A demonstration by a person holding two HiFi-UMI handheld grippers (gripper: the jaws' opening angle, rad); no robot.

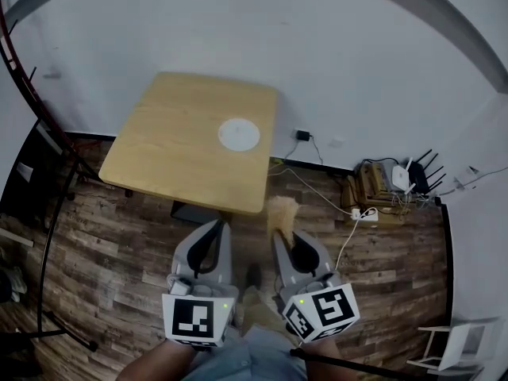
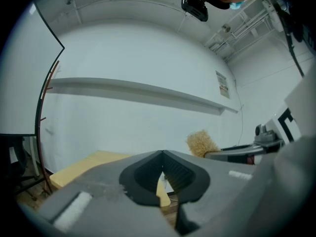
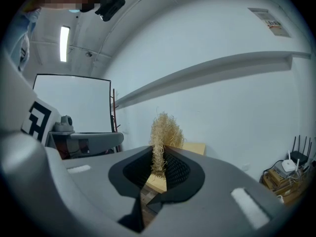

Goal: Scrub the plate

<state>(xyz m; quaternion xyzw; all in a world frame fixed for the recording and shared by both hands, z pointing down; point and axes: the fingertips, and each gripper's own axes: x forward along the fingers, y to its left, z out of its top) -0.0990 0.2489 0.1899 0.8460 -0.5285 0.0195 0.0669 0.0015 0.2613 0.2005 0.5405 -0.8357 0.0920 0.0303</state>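
Wood-plank floor (image 1: 111,236) underfoot, with a red metal frame (image 1: 16,66) curving up the far left edge. Ahead, against the white wall, stands a light wooden table (image 1: 175,141). The white plate (image 1: 239,135) lies flat on the right half of its top, well apart from both of my tools. My left gripper (image 2: 162,153) is held low, short of the table's near edge and pointing forward. Its fingers are pressed tip to tip, fully closed, with nothing between them; only a sliver of table edge shows through the hollow behind the tips. Just to its right, level with it and not touching, is my right gripper (image 3: 158,151). Its fingers are clamped on a straw-coloured fibre scrubber (image 3: 166,127): a thin hank of strands is pinched between the ribbed pads, and a frizzy tuft stands out beyond the tips. From the head view the tuft lies just off the table's near right corner; I cannot tell its height against the top. Further right, a black plug (image 1: 303,136) sits in a wall socket. A white power strip (image 1: 363,213) with trailing cables lies on the floor. By the wall, a white router (image 1: 401,178) with black antennas rests on a wooden box (image 1: 371,185).
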